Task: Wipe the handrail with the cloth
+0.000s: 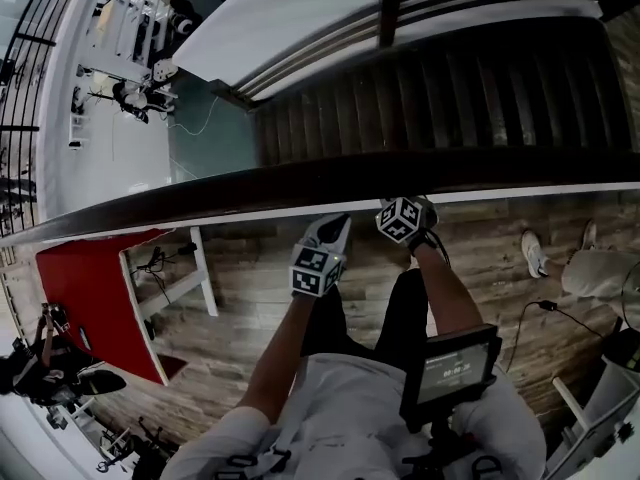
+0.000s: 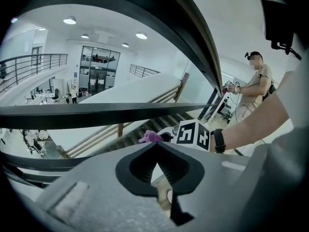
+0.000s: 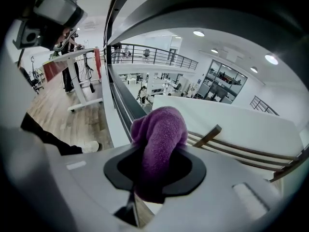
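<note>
The dark handrail runs across the head view just beyond both grippers. My right gripper sits close under the rail, shut on a purple cloth that bulges out past its jaws. In the right gripper view the handrail stretches away on the cloth's left. My left gripper is beside it to the left, jaws shut with nothing between them. The left gripper view shows the handrail as a dark bar ahead, with the cloth and the right gripper's marker cube just past the jaw tips.
Beyond the rail a dark staircase drops to a lower floor. A red panel and a white desk frame stand at left on the wood floor. Another person stands further along the rail. A screen hangs at my chest.
</note>
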### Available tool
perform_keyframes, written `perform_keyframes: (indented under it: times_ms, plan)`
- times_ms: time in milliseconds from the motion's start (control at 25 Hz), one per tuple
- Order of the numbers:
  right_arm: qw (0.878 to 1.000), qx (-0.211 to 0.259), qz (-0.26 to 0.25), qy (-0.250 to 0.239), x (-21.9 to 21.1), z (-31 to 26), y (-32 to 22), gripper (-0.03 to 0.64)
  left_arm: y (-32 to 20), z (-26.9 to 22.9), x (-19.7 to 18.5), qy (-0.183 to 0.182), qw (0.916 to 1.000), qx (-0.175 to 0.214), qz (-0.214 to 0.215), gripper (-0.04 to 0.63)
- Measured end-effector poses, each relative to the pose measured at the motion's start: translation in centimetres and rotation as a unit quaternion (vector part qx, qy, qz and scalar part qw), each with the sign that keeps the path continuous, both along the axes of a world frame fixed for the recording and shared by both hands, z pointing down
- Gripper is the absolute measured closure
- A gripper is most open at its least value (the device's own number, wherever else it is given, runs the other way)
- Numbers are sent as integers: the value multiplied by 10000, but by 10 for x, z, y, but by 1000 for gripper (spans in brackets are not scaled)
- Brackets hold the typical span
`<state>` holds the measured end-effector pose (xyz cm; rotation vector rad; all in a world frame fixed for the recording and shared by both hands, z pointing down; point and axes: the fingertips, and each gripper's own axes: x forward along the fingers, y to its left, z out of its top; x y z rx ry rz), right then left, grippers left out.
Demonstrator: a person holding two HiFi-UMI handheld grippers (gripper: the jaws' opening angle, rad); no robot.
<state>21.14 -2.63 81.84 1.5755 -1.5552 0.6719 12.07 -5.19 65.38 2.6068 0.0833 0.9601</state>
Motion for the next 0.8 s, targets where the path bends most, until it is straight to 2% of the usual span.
perform_keyframes:
  times_ms: [320, 800]
  plan:
    - [9994, 25, 345, 14, 46, -1, 48, 523, 52, 7, 42, -65, 9991, -49, 423, 594]
    - [9897, 54, 1427, -27, 158, -9, 167, 520, 154, 26, 121, 9, 9960, -201, 868, 594]
